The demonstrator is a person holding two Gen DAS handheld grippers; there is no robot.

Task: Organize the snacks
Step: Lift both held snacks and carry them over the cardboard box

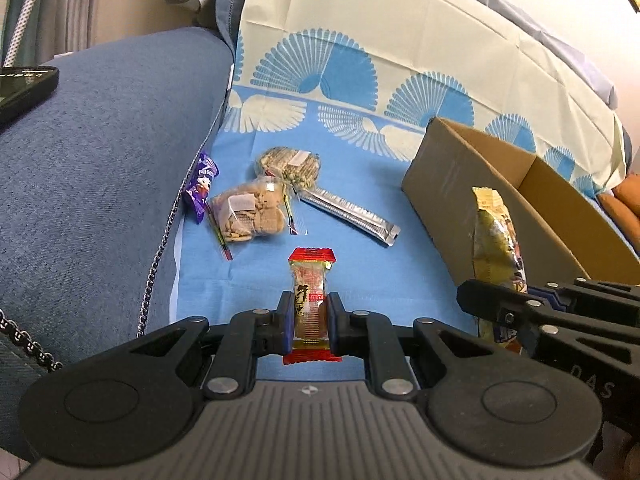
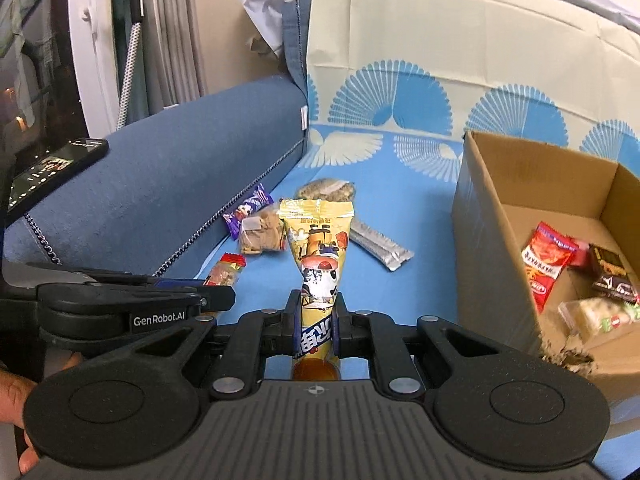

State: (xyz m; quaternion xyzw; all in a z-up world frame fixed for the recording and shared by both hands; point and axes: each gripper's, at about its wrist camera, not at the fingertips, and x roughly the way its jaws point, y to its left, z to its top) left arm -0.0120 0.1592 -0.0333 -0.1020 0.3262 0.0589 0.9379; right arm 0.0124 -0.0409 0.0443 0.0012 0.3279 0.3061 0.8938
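Both tools are loaded. The left gripper (image 1: 308, 312) is closed on a red-ended candy bar (image 1: 310, 298), pinching it across its lower half so the top sticks straight out ahead of the fingers. The right gripper (image 2: 317, 312) is closed on a tall yellow snack bag (image 2: 318, 264), held low down with most of the bag standing out beyond the fingertips.

The cardboard box (image 2: 496, 240) sits ahead and to the right of the right gripper, its near wall just beside the tool. Inside lie a red packet (image 2: 546, 258), a dark packet (image 2: 612, 274) and a pale wrapped cake (image 2: 596, 316), so the step in hand looks like dropping the two held snacks in with them.

To do it well, the right gripper probably goes first, since it is nearer the opening: lift until the bag clears the box wall, swing right over a bare patch of the floor, then let go. The bag is long and floppy, so the free end could catch the rim. The left gripper then follows across, keeping apart from the other tool.

Still lying ahead on the blue cloth (image 1: 352, 248) are a purple wrapper (image 1: 202, 184), two clear bags of biscuits (image 1: 250, 216) and a silver stick pack (image 1: 352, 214).
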